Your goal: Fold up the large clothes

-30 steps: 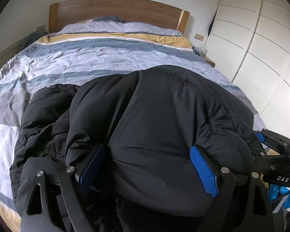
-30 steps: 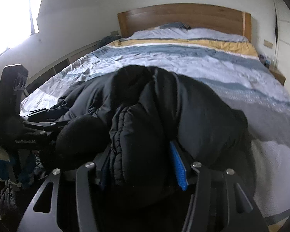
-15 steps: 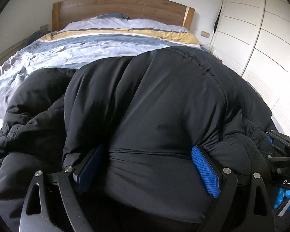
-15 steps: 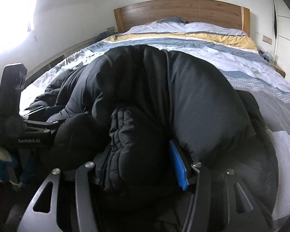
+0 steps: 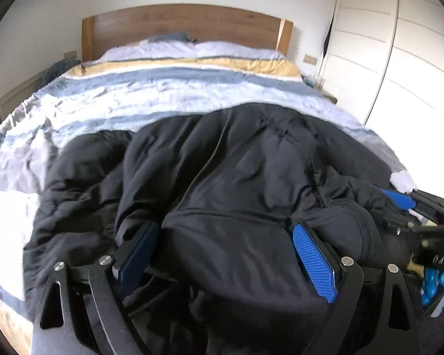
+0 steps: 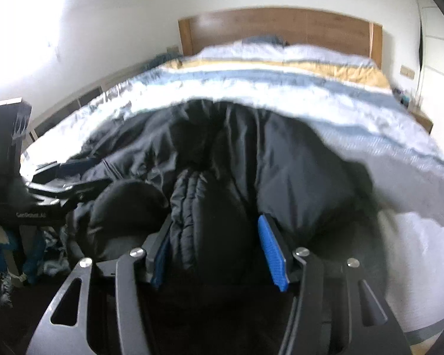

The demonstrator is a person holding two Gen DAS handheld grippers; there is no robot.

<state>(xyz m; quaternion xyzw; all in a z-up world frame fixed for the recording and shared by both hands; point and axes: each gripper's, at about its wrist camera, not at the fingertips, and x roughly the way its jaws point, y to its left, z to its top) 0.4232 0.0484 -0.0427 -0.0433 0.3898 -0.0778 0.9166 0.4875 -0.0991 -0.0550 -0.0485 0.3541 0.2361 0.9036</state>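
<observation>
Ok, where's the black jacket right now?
The black jacket lies bunched on the striped duvet at the foot of the bed, clamped in both the left gripper and right gripper.

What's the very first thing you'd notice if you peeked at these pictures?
The big puffy black jacket, heaped on the near end of the bed, fills most of both views. The left gripper and the right gripper, each with bright blue pads, are clamped on bunches of it. Behind lies the blue, white and yellow striped duvet, reaching back to the brown wooden headboard.
</observation>
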